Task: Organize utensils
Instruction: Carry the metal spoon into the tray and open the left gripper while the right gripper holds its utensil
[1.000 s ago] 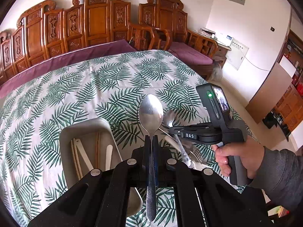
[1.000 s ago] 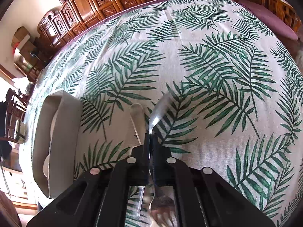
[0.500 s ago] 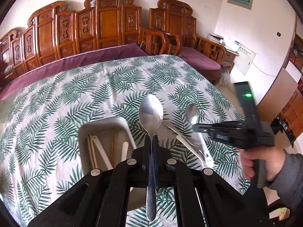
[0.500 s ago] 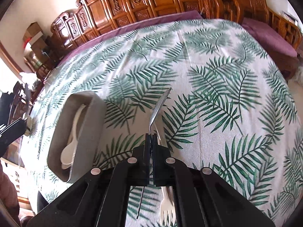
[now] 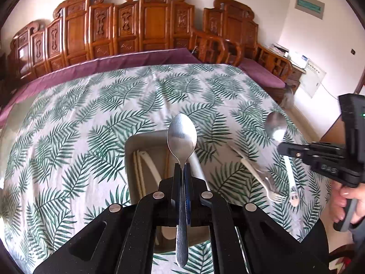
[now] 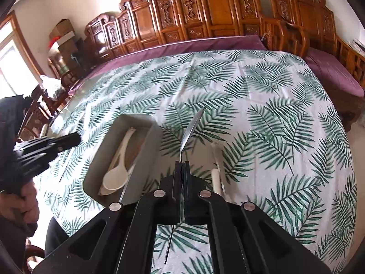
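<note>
- At the lower centre of the left wrist view, the left gripper (image 5: 181, 167) is clamped on the neck of a metal spoon (image 5: 181, 137); the bowl stands up above the closed jaws and the handle hangs down below them.
- Behind that spoon, in the middle of the same frame, a grey tray (image 5: 146, 141) lies on the leaf-print tablecloth (image 5: 91, 118), with a white utensil and what look like pale sticks inside.
- Toward the right edge of that frame, the right gripper (image 5: 281, 148) pinches a second metal spoon (image 5: 276, 125) above the cloth, bowl pointing up, and a hand (image 5: 349, 205) holds the gripper's grip.
- Lower right of centre, a fork (image 5: 260, 178) and another utensil with a small face on its end (image 5: 294, 199) lie on the cloth, just beside each other.
- From the right wrist view, the right gripper (image 6: 181, 166) is shut on the second spoon (image 6: 191, 127), seen edge-on and held clear of the cloth.
- Left of centre there, the tray (image 6: 100, 159) holds a white spoon (image 6: 116, 175).
- Along the top of both frames stands carved wooden furniture (image 5: 146, 22) with purple cushions.
</note>
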### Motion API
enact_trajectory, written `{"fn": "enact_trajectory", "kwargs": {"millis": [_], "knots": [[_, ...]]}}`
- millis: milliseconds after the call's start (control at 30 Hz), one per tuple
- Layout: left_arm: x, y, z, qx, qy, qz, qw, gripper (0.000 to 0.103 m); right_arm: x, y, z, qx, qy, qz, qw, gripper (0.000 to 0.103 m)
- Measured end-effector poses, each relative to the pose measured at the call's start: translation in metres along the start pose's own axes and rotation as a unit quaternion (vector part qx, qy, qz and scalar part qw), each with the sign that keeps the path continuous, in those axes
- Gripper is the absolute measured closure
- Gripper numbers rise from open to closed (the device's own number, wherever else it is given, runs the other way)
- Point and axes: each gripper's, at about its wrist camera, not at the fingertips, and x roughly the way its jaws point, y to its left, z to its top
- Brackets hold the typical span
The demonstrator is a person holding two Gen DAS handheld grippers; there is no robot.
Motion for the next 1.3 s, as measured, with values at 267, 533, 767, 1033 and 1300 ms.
{"fn": "enact_trajectory", "kwargs": {"millis": [267, 533, 767, 1033, 1300], "knots": [[0.024, 0.019, -0.008, -0.018, 0.019, 0.005, 0.9996, 0.100, -0.006, 0.029, 0.004, -0.022, -0.007, 0.014, 1.000, 0.100], [0.041, 0.026, -0.011, -0.032, 0.035, -0.002, 0.9989, 0.100, -0.008, 0.053, 0.006, -0.042, -0.007, 0.019, 0.999, 0.100], [0.028, 0.027, -0.011, -0.027, 0.022, 0.002, 0.9994, 0.100, -0.005, 0.066, 0.008, -0.054, -0.005, 0.020, 0.998, 0.100], [-0.008, 0.030, -0.020, -0.018, -0.001, 0.015, 0.9997, 0.100, 0.006, 0.084, 0.009, -0.063, -0.001, 0.034, 0.997, 0.100], [-0.048, 0.038, -0.035, -0.008, -0.029, 0.030, 0.9991, 0.075, 0.023, 0.119, 0.012, -0.085, 0.005, 0.045, 0.995, 0.100]]}}
